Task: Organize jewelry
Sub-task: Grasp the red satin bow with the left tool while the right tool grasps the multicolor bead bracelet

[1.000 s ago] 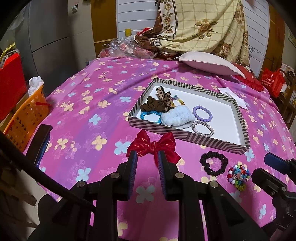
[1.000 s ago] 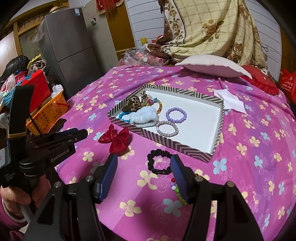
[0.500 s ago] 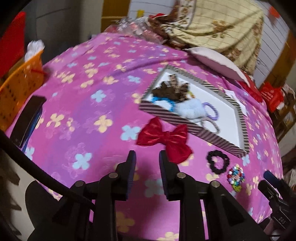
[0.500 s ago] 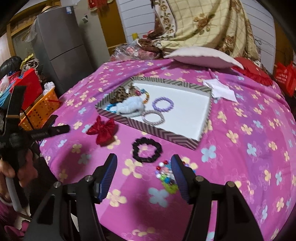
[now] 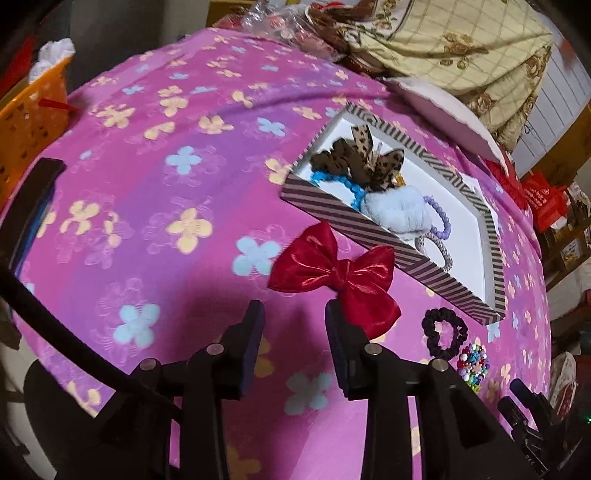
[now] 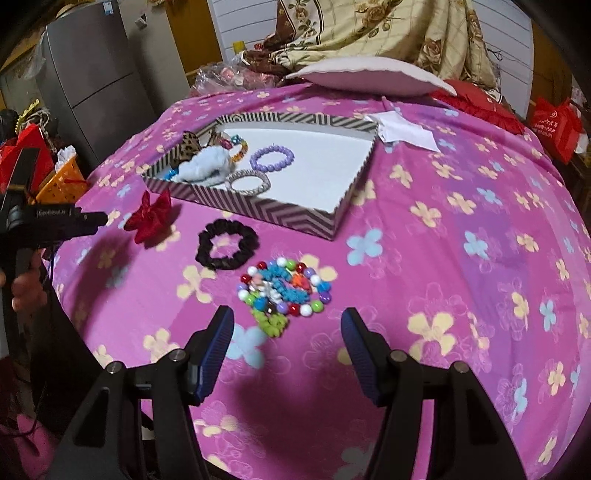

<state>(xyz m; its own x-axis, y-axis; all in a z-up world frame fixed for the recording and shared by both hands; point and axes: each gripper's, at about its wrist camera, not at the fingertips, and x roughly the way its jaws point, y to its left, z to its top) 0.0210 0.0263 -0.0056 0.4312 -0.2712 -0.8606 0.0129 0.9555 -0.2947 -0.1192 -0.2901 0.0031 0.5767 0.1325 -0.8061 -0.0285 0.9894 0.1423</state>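
Note:
A striped tray point(image 5: 325, 206) point(image 6: 280, 216) on the pink flowered cloth holds a leopard bow point(image 5: 373, 162), a pale blue scrunchie point(image 6: 201, 168), a purple bead bracelet point(image 6: 272, 158) and a silver bracelet point(image 6: 248, 181). In front of it lie a red bow point(image 5: 332, 271) point(image 6: 149, 216), a black scrunchie point(image 6: 226, 248) point(image 5: 441, 332) and a multicoloured bead bracelet point(image 6: 284, 291) point(image 5: 472, 363). My left gripper point(image 5: 293, 315) is open, just short of the red bow. My right gripper point(image 6: 288, 325) is open, just short of the bead bracelet.
An orange basket point(image 5: 26, 114) stands off the left edge. A pink pillow point(image 6: 369, 75) and a folded floral blanket point(image 6: 369, 33) lie at the back. A white paper point(image 6: 402, 131) lies by the tray's far corner. A grey fridge point(image 6: 92, 77) stands at the left.
Both grippers have moved closer to the cloth. The left jaws have opened wider near the red bow. The right gripper has shifted over the bead bracelet.

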